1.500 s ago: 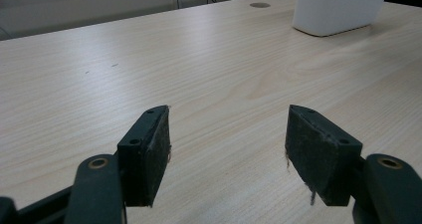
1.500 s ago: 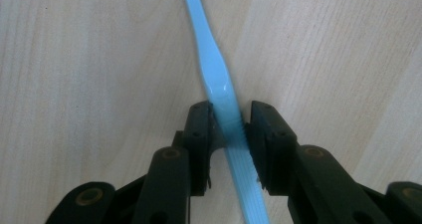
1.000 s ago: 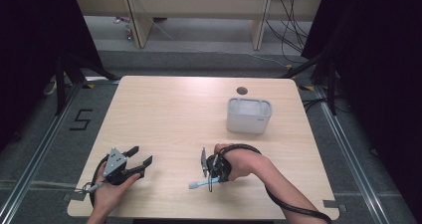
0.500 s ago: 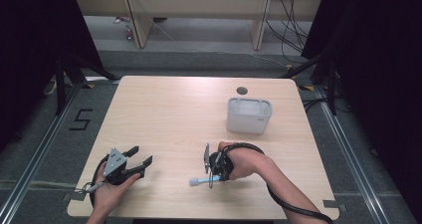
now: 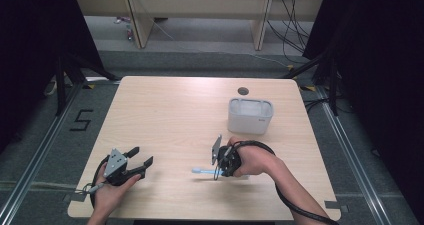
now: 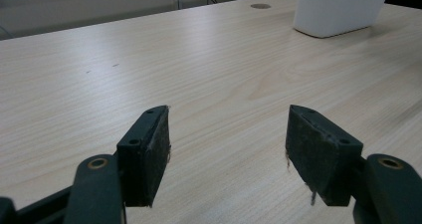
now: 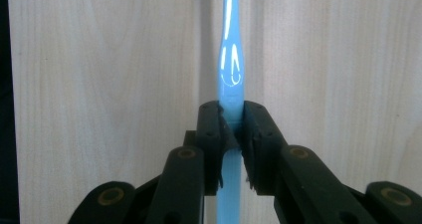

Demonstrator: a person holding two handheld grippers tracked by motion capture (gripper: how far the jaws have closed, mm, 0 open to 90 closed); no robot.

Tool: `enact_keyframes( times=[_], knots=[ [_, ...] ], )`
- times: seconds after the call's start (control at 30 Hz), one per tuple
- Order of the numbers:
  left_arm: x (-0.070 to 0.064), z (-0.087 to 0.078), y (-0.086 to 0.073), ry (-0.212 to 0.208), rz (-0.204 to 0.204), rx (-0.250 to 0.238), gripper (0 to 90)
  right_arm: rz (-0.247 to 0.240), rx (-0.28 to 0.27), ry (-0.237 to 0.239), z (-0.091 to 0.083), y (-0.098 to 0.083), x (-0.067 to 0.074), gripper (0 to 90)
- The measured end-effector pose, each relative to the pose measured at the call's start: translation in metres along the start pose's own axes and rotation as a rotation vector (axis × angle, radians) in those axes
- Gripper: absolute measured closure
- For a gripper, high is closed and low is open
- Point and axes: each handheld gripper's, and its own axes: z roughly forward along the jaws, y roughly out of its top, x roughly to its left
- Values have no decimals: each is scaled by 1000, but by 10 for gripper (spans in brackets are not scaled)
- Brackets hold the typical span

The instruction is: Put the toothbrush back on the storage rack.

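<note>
A slim light blue plastic stick (image 7: 232,69) runs straight up between the pads of my right gripper (image 7: 232,122), which is shut on it. From above, the blue stick (image 5: 202,170) pokes out to the left of the right gripper (image 5: 218,166) and hangs just over the front middle of the table. My left gripper (image 5: 141,157) rests at the front left in the person's hand. Its jaws stand wide apart (image 6: 229,129) with only bare wood between them.
A white rectangular tub (image 5: 250,116) stands at the right rear of the wooden table (image 5: 170,115), also seen far off as the white tub (image 6: 338,7). A small round hole (image 5: 243,91) sits behind it. Dark floor and rails surround the table.
The right hand has shifted a little to the right and upward, carrying the blue stick with it. The left hand and its gripper have stayed put.
</note>
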Motion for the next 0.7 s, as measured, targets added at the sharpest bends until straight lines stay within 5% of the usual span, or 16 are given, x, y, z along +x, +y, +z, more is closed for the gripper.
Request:
enact_keyframes(
  times=[0.1, 0.13, 0.27, 0.4, 0.5, 0.7],
  knots=[
    [0, 0, 0, 0, 0, 0, 336, 46, -12, -11, -4, -2, 1, 790],
    [0, 0, 0, 0, -1, 0, 336, 18, -38, -17, -4, -4, -2, 790],
    [0, 0, 0, 2, -6, -1, 336, 105, -63, -29, -9, -8, 0, 790],
    [0, 0, 0, 2, -5, -1, 336, 116, -92, -52, -12, -12, 0, 790],
    [0, 0, 0, 2, -4, 0, 336, 123, -175, -38, -15, -17, -2, 790],
    [0, 0, 0, 1, -8, -4, 336, 190, -245, -68, -19, -25, -3, 791]
  ],
)
